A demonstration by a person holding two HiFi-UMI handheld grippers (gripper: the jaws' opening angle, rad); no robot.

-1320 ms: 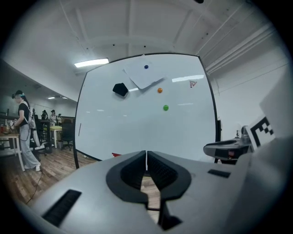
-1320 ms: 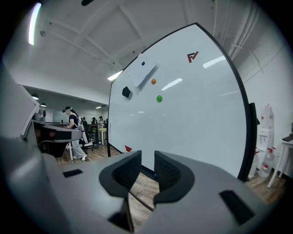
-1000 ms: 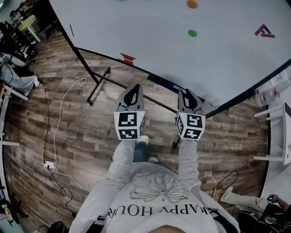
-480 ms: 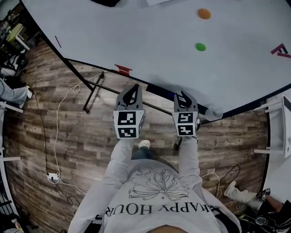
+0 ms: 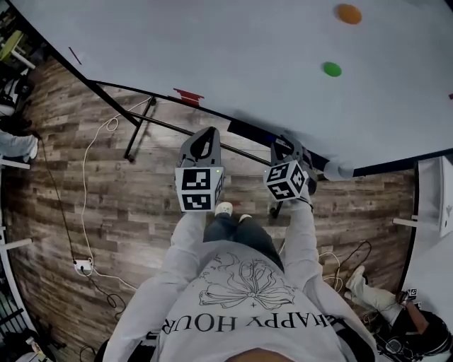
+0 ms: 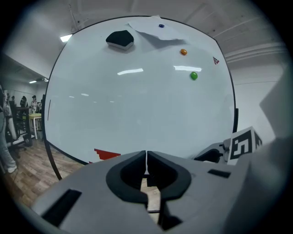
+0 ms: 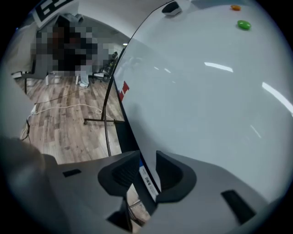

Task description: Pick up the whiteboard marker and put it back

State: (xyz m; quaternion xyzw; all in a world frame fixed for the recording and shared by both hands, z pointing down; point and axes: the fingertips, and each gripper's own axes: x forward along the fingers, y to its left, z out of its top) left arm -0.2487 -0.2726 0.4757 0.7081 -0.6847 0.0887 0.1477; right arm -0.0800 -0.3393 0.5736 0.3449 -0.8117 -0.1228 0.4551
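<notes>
Rolling and dipping since a second ago: right gripper [image 5: 284, 146], now tilting steeply toward the lower edge of the whiteboard [image 5: 212, 49], its marker cube showing skewed where it was sitting square before.

Item 1, right gripper [image 7: 147, 157]: jaws have just been opening and are standing apart, released. The whiteboard marker [image 7: 147, 179] is lying between them, dark-bodied with a white label and a blue band, running along the whiteboard's [image 7: 206, 91] bottom edge. Whether it is resting on a ledge there cannot be made out.

Item 2, left gripper [image 5: 206, 134]: hanging level beside the right one, also lower and nearer the board's edge than a second ago. In the left gripper view [image 6: 146, 157] its jaws are meeting tip to tip, clenched, with nothing between them.

Item 3, whiteboard [image 6: 137, 105]: carrying a green magnet [image 5: 331, 69], an orange magnet [image 5: 348, 13], a black eraser [image 6: 120, 39] near the top, and a red mark [image 5: 188, 96] by the lower edge.

Item 4, surroundings: black stand [image 5: 141, 134] sitting under the board on a wooden floor [image 5: 106, 184]; a white cable [image 5: 85, 212] trailing across the floor.
</notes>
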